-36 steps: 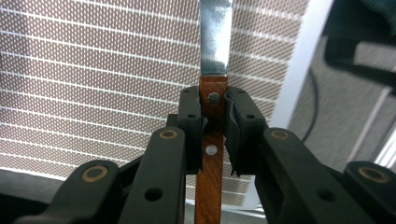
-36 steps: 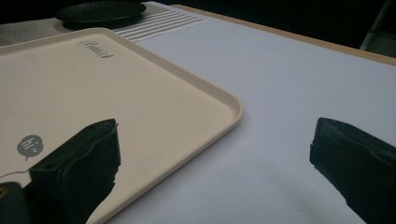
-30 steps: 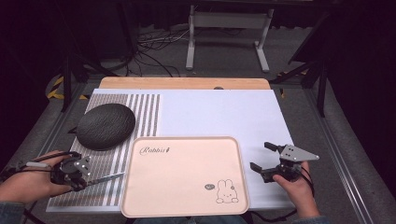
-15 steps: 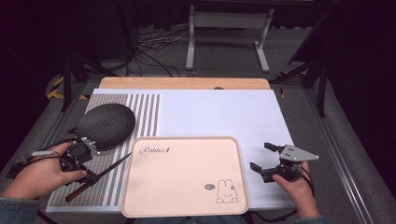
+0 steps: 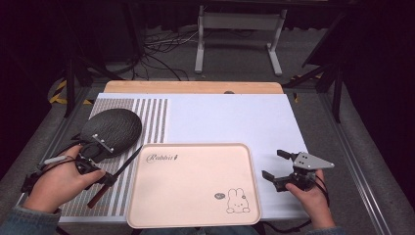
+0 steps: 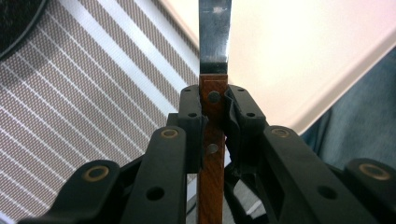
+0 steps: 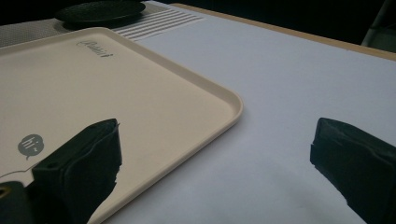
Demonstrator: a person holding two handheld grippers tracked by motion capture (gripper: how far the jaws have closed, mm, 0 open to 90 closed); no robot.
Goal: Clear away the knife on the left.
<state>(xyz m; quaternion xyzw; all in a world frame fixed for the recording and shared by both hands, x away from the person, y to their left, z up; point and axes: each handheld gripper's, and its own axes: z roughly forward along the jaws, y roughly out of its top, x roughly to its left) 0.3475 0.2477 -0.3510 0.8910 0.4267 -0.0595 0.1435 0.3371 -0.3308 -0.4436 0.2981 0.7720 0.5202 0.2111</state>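
At lower left of the high view, the left tongs [image 5: 100, 172] clamp a knife [image 5: 113, 176] by its riveted wooden handle, steel blade angled toward the empty, glossy pink tray [image 5: 193, 186], while the right tongs [image 5: 274, 166] gape wide over the white tabletop [image 5: 230, 117], cutting seemingly not yet begun.

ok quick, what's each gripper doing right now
Left gripper: shut on the knife, gripping its wooden handle.
Right gripper: open, holding nothing, beside the tray.
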